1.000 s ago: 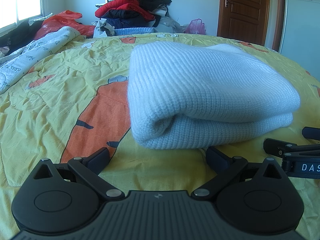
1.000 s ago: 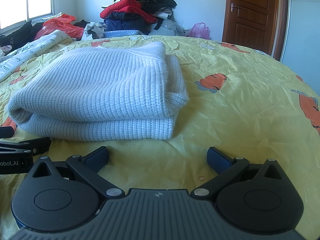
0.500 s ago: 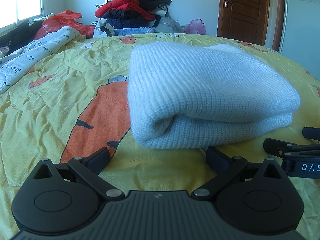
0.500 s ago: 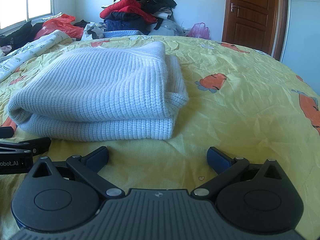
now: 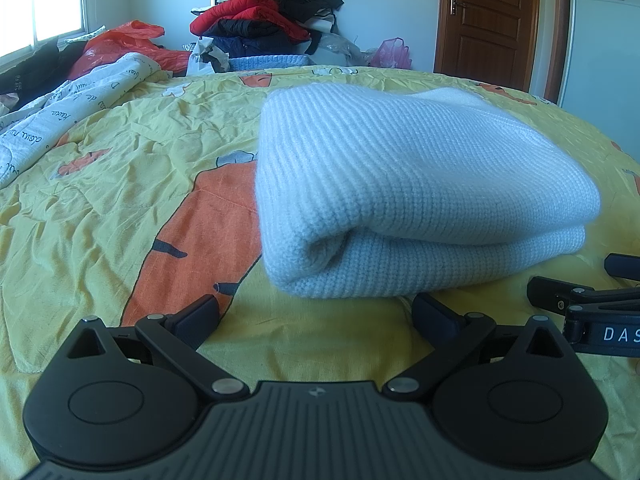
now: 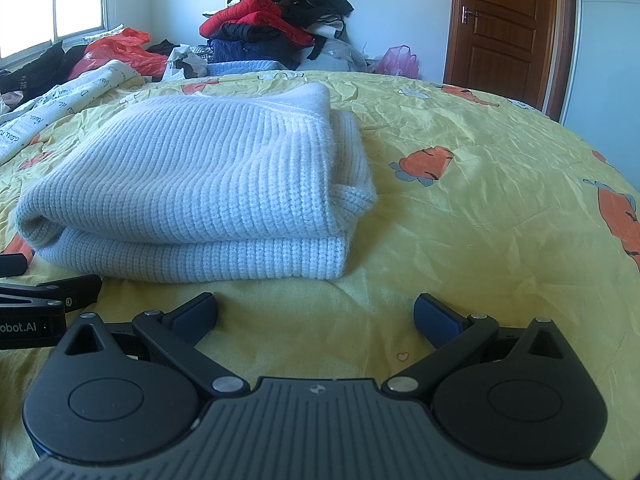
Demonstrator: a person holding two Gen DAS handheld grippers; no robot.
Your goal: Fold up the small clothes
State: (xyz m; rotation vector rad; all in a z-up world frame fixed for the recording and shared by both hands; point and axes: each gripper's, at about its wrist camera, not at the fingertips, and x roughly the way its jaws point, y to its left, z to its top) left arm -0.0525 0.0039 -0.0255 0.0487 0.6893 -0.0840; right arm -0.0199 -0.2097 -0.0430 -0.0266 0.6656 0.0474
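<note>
sweater: pale blue knit sweater [image 5: 408,184] already folded into a thick two-layer stack, lying on the bed; centre of the left wrist frame, centre-left of the right wrist frame [image 6: 192,192].
my left gripper: left gripper [image 5: 316,312] jaws spread wide, holding nothing, low on the sheet just short of the sweater's near folded edge.
my right gripper: right gripper [image 6: 316,312] also spread wide and empty, aimed past the sweater's right corner at bare sheet.
task state: looks done or nearly done for this piece, judging by the neat stack.
risk 1: if I push in from this low, a jaw tip could catch the rounded fold and shove the stack, sliding the top layer off the bottom one.
risk 2: loose fuzzy knit may snag on a finger [image 5: 196,314] and drag open when I pull away.
risk 3: my two grippers sit close side by side; the right one shows at the right edge of the left view, so they could knock.
surface: yellow bedsheet [image 6: 480,208] with orange carrot print, wrinkled, soft, likely to give and bunch under pressure.
room: clothes pile [image 5: 276,20] upper centre; red plastic bag [image 5: 120,40] and window upper left; wooden door [image 6: 504,20] upper right.
</note>
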